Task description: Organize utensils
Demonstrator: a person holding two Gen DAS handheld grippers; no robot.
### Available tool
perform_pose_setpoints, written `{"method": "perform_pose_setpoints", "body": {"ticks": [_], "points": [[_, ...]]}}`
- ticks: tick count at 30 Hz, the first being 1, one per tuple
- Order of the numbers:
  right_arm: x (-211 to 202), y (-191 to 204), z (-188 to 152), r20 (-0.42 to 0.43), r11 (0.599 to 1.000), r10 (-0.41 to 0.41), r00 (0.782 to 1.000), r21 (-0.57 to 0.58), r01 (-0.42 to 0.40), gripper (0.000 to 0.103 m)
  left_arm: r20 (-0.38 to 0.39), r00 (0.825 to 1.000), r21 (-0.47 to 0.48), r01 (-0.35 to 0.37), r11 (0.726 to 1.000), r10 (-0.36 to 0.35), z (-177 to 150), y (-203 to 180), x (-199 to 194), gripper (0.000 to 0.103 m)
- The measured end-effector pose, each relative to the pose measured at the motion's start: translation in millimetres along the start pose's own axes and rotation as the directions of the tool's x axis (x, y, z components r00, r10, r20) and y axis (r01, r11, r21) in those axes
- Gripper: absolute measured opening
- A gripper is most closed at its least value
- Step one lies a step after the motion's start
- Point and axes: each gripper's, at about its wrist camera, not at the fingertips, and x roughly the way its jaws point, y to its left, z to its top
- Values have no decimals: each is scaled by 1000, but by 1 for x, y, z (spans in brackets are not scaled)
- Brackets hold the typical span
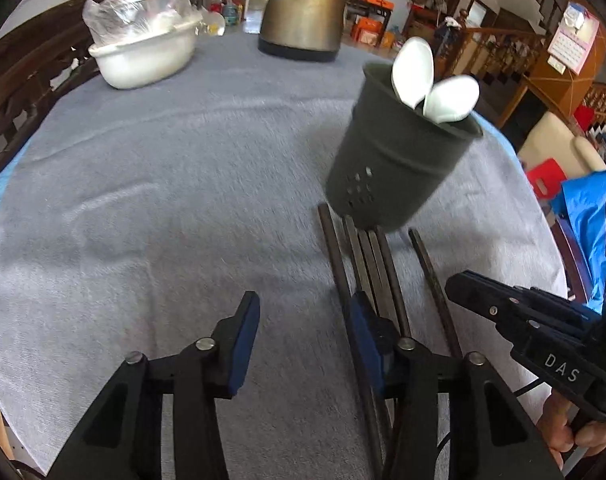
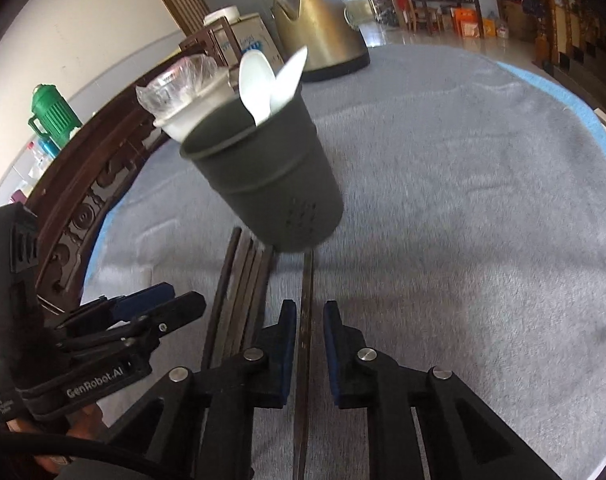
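Dark, slim chopsticks (image 1: 369, 264) lie side by side on the grey tablecloth (image 1: 183, 184), their far ends at the foot of the dark holder cup (image 1: 399, 160). They look stiff, light and smooth, so a pinch near the tip would probably let one swivel; a hold nearer mid-length, square across the shaft, should keep it level. Expect some slip on the flat sides.

Count, left wrist view: 4 sticks bunched together and 1 single chopstick (image 2: 306, 320) lying slightly apart to the right, 5 visible in total; more may be hidden under the grippers. The cup holds 2 white spoons (image 1: 413, 68), bowls up. 1 brass-coloured kettle (image 1: 303, 8) and 1 white pot (image 1: 143, 56) covered with clear plastic stand at the far side of the table.

Left gripper (image 1: 303, 340): jaws wide apart, nothing between them; its right finger sits over the bunched sticks.

Right gripper (image 2: 310, 344): jaws narrowly apart, straddling the single chopstick. A small gap shows on each side, so the pads do not appear to be clamping it yet.
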Motion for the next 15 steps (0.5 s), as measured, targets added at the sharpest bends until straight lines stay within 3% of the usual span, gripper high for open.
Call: {"method": "perform_pose_setpoints", "body": {"ticks": [8, 10, 15], "points": [[12, -1, 0, -75, 1000, 0, 997, 26, 2, 14, -20, 999, -1, 31, 1000, -31, 5, -9, 8, 39], [15, -3, 0, -83, 999, -4, 997, 37, 7, 9, -21, 998, -1, 53, 999, -53, 4, -10, 8, 25], [11, -9, -1, -88, 999, -15, 996, 42, 18, 7, -58, 996, 7, 74, 997, -73, -2, -9, 11, 11]]}}
